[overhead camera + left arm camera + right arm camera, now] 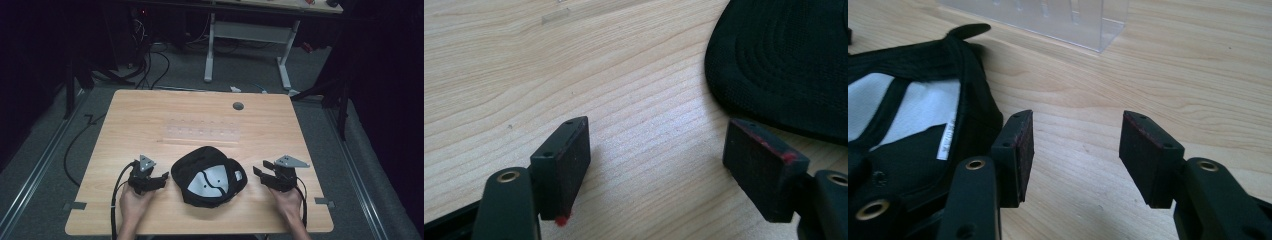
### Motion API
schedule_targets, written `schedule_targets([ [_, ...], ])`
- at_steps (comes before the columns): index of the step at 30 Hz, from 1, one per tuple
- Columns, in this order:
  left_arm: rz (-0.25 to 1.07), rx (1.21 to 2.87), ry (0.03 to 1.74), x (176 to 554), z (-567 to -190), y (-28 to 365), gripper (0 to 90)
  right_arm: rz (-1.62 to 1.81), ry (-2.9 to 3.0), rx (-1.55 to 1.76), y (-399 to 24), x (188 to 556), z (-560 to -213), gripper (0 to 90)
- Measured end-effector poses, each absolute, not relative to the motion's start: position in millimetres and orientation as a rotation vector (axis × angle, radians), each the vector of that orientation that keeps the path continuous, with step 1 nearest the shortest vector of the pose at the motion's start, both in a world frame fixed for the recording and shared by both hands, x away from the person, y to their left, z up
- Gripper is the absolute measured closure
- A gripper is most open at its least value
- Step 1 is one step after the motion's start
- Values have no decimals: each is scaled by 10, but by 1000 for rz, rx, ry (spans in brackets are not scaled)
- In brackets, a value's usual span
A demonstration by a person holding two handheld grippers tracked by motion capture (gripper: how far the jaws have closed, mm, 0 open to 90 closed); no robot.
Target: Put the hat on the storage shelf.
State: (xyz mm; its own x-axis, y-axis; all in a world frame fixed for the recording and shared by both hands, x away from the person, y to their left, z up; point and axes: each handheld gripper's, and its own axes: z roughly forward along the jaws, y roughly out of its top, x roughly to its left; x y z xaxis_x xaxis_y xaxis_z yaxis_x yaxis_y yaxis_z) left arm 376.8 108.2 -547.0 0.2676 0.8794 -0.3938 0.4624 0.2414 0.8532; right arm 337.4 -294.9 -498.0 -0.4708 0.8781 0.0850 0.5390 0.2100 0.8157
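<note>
A black cap (210,182) lies upside down near the table's front edge, its white lining facing up. To its left my left gripper (163,179) rests low over the wood, open. In the left gripper view the left gripper (659,145) has bare table between its jaws, and the cap's stitched brim (784,65) lies just beyond the right one. On the cap's right my right gripper (260,171) stands open. Seen in the right gripper view, the right gripper (1075,135) holds nothing, with the cap (913,125) beside its left jaw.
A clear plastic rack (202,134) lies across the wooden table (150,115) behind the cap; its corner (1058,20) shows in the right gripper view. A grey round grommet (238,106) sits near the far edge. Beyond the table stands a white desk frame (247,45).
</note>
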Motion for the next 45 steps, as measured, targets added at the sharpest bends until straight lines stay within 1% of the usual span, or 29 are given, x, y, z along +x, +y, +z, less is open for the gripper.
schedule_targets([
  [15,459,1390,1363,3768,-5470,1082,273,1224,2161,1217,-2715,3447,-4785,465],
  [22,459,1391,1363,3768,-5470,1082,272,1237,2199,1191,-2602,3543,-4738,429],
  [30,459,1391,1363,3768,-5470,1082,272,1220,2282,1180,-2445,3704,-4808,400],
  [45,459,1391,1363,3768,-5470,1082,273,1200,2350,1214,-2306,3871,-5034,414],
])
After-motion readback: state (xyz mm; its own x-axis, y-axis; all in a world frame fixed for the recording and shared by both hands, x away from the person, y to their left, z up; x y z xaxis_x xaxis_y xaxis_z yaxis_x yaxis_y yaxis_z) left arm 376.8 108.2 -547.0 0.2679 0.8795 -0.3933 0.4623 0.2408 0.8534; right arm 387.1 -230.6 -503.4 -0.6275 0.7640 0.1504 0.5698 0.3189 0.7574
